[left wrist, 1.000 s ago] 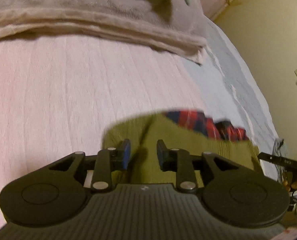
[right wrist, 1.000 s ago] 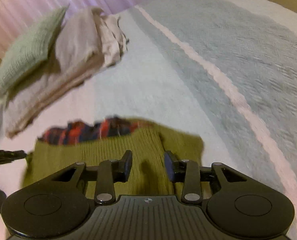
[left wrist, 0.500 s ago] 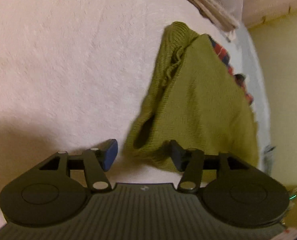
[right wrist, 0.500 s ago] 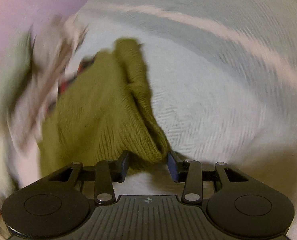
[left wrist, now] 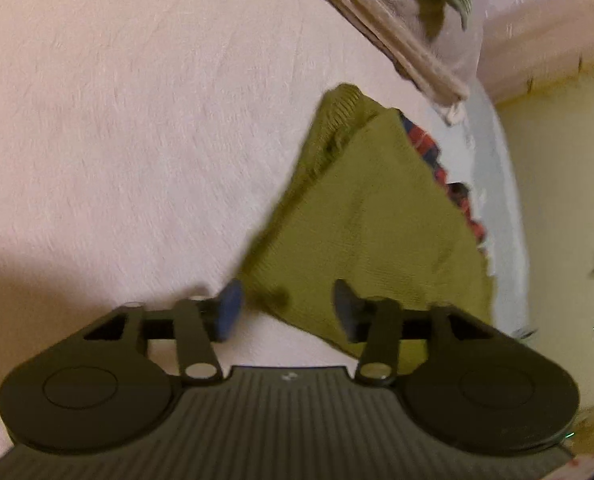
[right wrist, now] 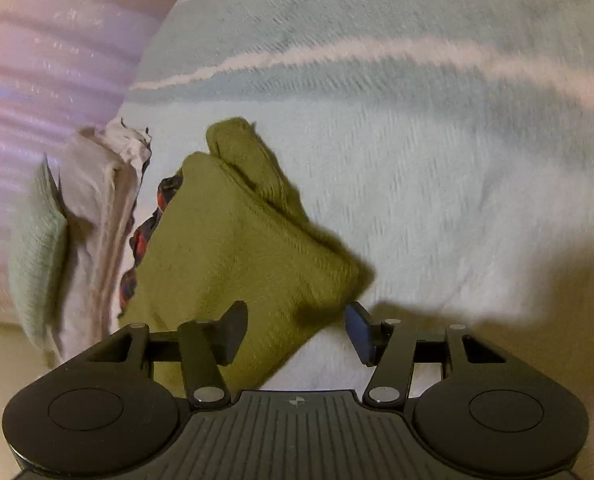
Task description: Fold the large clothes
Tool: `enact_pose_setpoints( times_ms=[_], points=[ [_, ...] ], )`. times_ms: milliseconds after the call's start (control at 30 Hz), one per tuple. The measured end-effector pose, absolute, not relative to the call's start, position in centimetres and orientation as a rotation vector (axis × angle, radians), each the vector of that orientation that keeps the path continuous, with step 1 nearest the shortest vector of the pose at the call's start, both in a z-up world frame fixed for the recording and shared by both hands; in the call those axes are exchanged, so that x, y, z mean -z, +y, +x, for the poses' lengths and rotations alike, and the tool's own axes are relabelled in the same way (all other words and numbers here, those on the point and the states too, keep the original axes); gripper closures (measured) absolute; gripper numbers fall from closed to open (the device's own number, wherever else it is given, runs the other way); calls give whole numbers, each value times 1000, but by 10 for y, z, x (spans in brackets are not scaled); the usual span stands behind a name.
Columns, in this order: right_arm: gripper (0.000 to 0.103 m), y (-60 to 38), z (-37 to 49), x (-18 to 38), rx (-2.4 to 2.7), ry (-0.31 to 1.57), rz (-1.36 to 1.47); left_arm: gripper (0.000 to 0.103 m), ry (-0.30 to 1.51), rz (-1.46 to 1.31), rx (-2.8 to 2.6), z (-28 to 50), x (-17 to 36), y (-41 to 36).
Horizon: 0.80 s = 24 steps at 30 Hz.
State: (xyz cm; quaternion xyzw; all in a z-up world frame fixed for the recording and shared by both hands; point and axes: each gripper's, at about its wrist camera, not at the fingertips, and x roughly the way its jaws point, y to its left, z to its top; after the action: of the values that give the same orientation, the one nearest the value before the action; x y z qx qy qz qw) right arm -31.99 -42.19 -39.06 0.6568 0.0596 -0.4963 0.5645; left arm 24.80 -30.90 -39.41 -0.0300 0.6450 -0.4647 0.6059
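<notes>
Olive-green knit sweater (left wrist: 381,236) lies folded on the bed cover (left wrist: 137,140), a rough wedge shape with a rolled sleeve or hem bunched along its far edge. A red and dark plaid garment (left wrist: 429,148) shows from under the sweater's far side. Left gripper (left wrist: 285,306) sits low over the near corner of the sweater; its jaws are opening, about half apart, the corner of the knit lying between them but neither pad pressing on it, the blue pad on the left standing clear at the sweater's edge. Right gripper (right wrist: 297,330) hovers at the opposite near corner of the sweater (right wrist: 237,248); its jaws are also opening, fairly wide, the left finger over the knit, the right finger off the cloth above the pale blue cover (right wrist: 437,184). Nothing gripped by either. A stack of folded beige bedding (right wrist: 97,208) with a pale green pillow (right wrist: 37,240) against it lies just beyond the sweater, the plaid cloth (right wrist: 149,224) between them. Both views blurred.
</notes>
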Motion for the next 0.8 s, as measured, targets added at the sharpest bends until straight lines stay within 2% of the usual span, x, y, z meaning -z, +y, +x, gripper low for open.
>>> enact_pose_setpoints(
  times_ms=[100, 167, 200, 233, 267, 400, 633, 800],
  points=[
    [52, -425, -321, 422, 1185, 17, 1617, 50, 1538, -132, 1022, 227, 417, -318],
    [53, -428, -323, 437, 1175, -101, 1625, 57, 1520, -196, 947, 226, 433, -319],
    [60, -431, -323, 441, 1178, -144, 1628, 71, 1523, -244, 903, 229, 442, -320],
    [85, -434, -322, 443, 1170, -158, 1630, 93, 1517, -270, 889, 231, 446, -320],
    [94, -439, -321, 443, 1168, -139, 1630, 98, 1519, -272, 886, 234, 449, -321],
    [98, -444, -314, 423, 1199, -54, 1534, 99, 1449, -191, 954, 242, 428, -324],
    [100, -401, -326, 385, 1215, -33, 1531, 99, 1368, -125, 1031, 261, 379, -293],
    [100, -362, -327, 380, 1177, 15, 1553, 98, 1357, -53, 1042, 257, 374, -257]
  ],
)
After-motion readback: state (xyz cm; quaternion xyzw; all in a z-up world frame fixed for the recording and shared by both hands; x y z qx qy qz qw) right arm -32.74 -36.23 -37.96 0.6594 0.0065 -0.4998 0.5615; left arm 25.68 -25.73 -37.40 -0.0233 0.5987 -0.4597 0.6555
